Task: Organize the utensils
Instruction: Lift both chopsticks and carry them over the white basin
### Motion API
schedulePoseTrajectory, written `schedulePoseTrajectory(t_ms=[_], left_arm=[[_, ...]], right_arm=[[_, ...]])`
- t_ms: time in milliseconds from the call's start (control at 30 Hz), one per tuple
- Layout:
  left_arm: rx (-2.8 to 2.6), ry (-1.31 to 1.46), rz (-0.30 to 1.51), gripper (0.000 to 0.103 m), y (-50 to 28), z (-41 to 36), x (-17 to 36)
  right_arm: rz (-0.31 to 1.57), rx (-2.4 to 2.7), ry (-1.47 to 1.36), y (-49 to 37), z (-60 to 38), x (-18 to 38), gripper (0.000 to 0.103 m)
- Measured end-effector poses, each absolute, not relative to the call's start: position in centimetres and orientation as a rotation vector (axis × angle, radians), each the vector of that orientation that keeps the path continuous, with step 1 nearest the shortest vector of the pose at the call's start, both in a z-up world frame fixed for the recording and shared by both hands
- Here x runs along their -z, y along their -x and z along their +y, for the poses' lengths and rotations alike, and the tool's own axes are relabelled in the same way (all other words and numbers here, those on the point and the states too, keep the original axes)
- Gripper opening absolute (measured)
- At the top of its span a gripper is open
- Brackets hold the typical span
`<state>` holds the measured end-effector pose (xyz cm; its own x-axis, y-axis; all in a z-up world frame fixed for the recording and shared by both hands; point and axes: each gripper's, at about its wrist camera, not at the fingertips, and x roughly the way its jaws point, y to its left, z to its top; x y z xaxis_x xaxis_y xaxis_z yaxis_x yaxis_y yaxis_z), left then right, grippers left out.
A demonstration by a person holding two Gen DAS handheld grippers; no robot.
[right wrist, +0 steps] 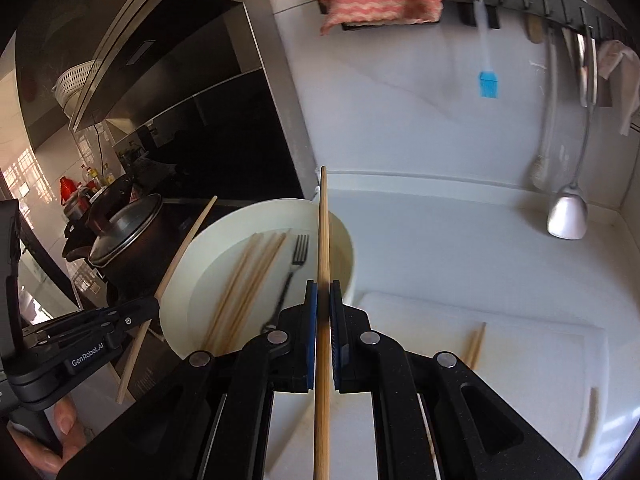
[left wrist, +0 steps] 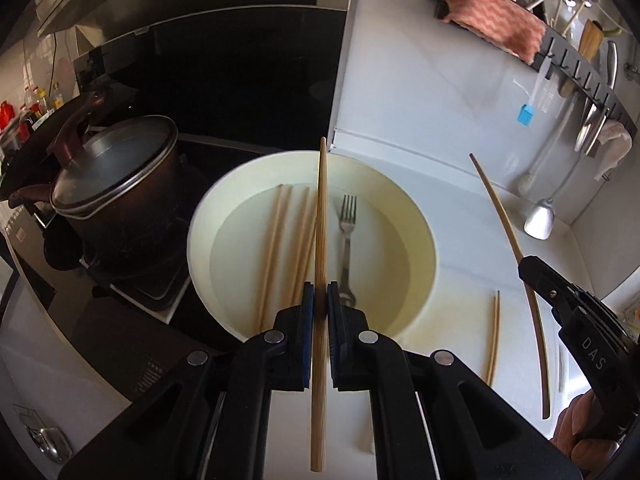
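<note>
A white bowl (left wrist: 404,216) sits on the counter and holds several wooden chopsticks (left wrist: 276,240) and a metal fork (left wrist: 347,236). My left gripper (left wrist: 321,304) is shut on a wooden chopstick (left wrist: 321,220) held above the bowl. My right gripper (right wrist: 323,300) is shut on another wooden chopstick (right wrist: 324,240), just right of the bowl (right wrist: 192,272); it shows in the left wrist view (left wrist: 536,280) too. A pair of chopsticks (left wrist: 494,340) lies on the white cutting board (right wrist: 520,340), and one more chopstick (right wrist: 588,420) lies near its right edge.
A dark pot with a glass lid (left wrist: 116,184) stands on the stove left of the bowl. A wall rail (left wrist: 580,76) carries a pink cloth (left wrist: 492,20), a blue brush (left wrist: 528,112) and ladles (left wrist: 540,216). The range hood (right wrist: 160,60) is at the left.
</note>
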<state>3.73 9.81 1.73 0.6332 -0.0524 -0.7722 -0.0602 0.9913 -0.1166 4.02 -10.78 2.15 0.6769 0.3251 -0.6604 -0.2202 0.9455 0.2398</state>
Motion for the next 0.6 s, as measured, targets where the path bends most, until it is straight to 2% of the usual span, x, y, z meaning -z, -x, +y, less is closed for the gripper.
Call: schedulePoseTrajectory(t_ms=[233, 600], left_arm=[[0.076, 0.126, 0.949, 0.007, -9.9, 14.9, 0.8], [0.158, 0.131, 1.078, 0.007, -15.2, 16.9, 6.1]], right_arm=[[0.858, -0.280, -0.200, -10.1, -3.7, 0.5, 0.006], [1.037, -0.258, -0.255, -15.6, 1.2, 6.2, 0.006]])
